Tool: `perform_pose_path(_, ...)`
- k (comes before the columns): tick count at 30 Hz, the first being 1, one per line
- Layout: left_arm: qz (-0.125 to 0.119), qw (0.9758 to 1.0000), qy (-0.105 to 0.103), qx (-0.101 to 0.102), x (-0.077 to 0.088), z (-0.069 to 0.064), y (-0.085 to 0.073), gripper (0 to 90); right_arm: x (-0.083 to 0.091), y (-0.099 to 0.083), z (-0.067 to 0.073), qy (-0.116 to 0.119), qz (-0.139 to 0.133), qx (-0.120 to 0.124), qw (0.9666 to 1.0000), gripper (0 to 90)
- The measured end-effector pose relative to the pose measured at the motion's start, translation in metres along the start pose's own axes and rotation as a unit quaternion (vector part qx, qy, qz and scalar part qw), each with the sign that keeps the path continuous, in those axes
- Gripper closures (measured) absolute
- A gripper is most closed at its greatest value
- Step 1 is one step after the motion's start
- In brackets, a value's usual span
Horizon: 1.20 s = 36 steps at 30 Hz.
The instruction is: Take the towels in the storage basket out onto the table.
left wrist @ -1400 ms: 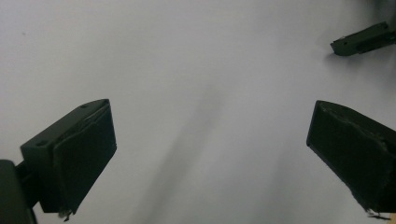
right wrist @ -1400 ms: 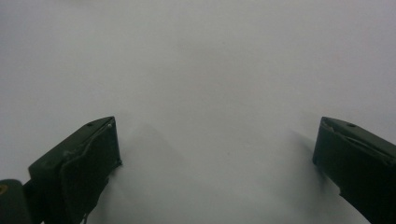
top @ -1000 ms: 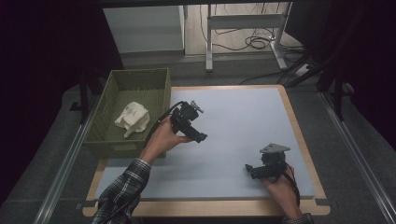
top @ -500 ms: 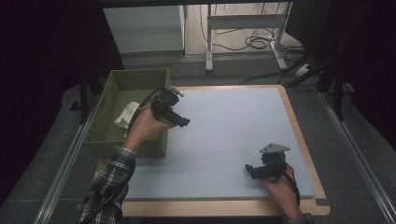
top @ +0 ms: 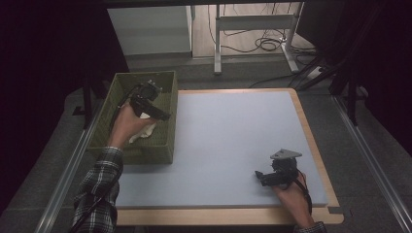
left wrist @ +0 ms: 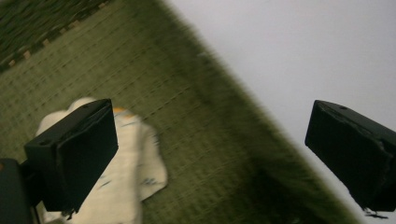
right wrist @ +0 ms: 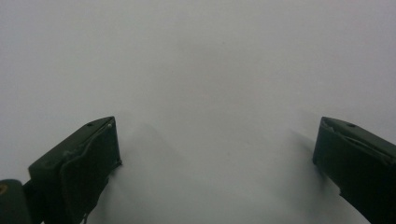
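A green woven basket (top: 163, 145) stands at the table's left edge. Inside it lies a white cloth (top: 145, 132) with small printed marks (left wrist: 123, 182). My left gripper (top: 160, 115) hangs over the basket, above the cloth; its jaws stand wide apart with nothing between them (left wrist: 210, 158). The basket's wall (left wrist: 224, 116) runs diagonally between the jaws in the left gripper view. My right gripper (top: 260, 177) rests low on the pale blue mat (top: 233, 136) near the front right, jaws wide apart over bare mat (right wrist: 215, 168).
The mat lies on a wooden board (top: 311, 141) whose rim shows at the right and front. Behind the table stand a white cabinet (top: 150, 29) and a metal table frame (top: 252, 24) with cables on the floor.
My left gripper has swung left from over the mat to above the basket and now points down at the cloth. The right gripper has stayed put.
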<state>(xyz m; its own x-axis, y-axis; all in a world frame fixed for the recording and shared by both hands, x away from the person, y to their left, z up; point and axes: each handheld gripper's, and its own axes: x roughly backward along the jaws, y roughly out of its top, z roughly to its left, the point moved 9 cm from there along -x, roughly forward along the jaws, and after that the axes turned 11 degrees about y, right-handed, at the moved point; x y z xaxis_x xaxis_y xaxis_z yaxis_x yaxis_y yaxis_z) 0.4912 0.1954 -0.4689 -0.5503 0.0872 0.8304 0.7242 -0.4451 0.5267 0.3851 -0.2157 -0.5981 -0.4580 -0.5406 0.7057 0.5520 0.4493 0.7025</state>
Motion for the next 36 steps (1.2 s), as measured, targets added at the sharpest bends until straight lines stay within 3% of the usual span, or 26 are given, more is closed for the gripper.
perform_pose_path(1,0.005,0.9999,0.004,0.014,-0.006,0.011,-0.004,2.4,0.0,0.0,0.0,0.0,0.0,0.0,1.0,0.7)
perform_pose_path(2,0.005,0.9999,0.004,0.014,-0.006,0.011,-0.004,2.4,0.0,0.0,0.0,0.0,0.0,0.0,1.0,0.7)
perform_pose_path(4,0.013,0.9995,0.008,0.027,-0.016,0.024,-0.01,2.2,0.0,0.0,0.0,0.0,0.0,0.0,1.0,0.7)
perform_pose_path(10,0.033,0.9984,0.013,0.044,-0.036,0.041,-0.02,1.3,0.0,0.0,0.0,0.0,0.0,0.0,1.0,0.7)
perform_pose_path(15,0.068,0.9953,0.028,0.062,-0.062,0.061,-0.033,1.4,0.0,0.0,0.0,0.0,0.0,0.0,1.0,0.7)
perform_pose_path(20,0.088,0.9926,0.03,0.078,-0.078,0.07,-0.039,2.2,0.0,0.0,0.0,0.0,0.0,0.0,1.0,0.7)
perform_pose_path(22,0.108,0.9902,0.03,0.084,-0.09,0.073,-0.045,2.1,0.0,0.0,0.0,0.0,0.0,0.0,1.0,0.7)
perform_pose_path(24,0.115,0.9895,0.03,0.082,-0.093,0.075,-0.047,2.2,0.0,0.0,0.0,0.0,0.0,0.001,1.0,0.7)
perform_pose_path(25,0.127,0.987,0.027,0.094,-0.1,0.076,-0.049,2.2,0.0,0.0,0.0,0.0,0.0,0.0,1.0,0.7)
perform_pose_path(26,0.127,0.987,0.027,0.094,-0.1,0.076,-0.049,2.5,0.0,0.0,0.0,0.0,0.0,0.0,1.0,0.7)
perform_pose_path(28,0.142,0.9848,0.02,0.098,-0.107,0.076,-0.053,2.7,0.0,0.0,0.0,0.0,0.0,0.0,1.0,0.7)
perform_pose_path(32,0.179,0.9778,0.006,0.108,-0.124,0.074,-0.064,3.6,0.0,0.0,0.0,0.0,-0.001,0.0,1.0,0.7)
perform_pose_path(35,0.201,0.974,0.002,0.104,-0.126,0.073,-0.07,7.2,0.0,0.0,0.0,0.0,-0.001,0.0,1.0,0.7)
perform_pose_path(36,0.205,0.9739,0.001,0.098,-0.125,0.072,-0.071,17.5,0.0,0.0,0.0,0.0,-0.001,0.0,1.0,0.7)
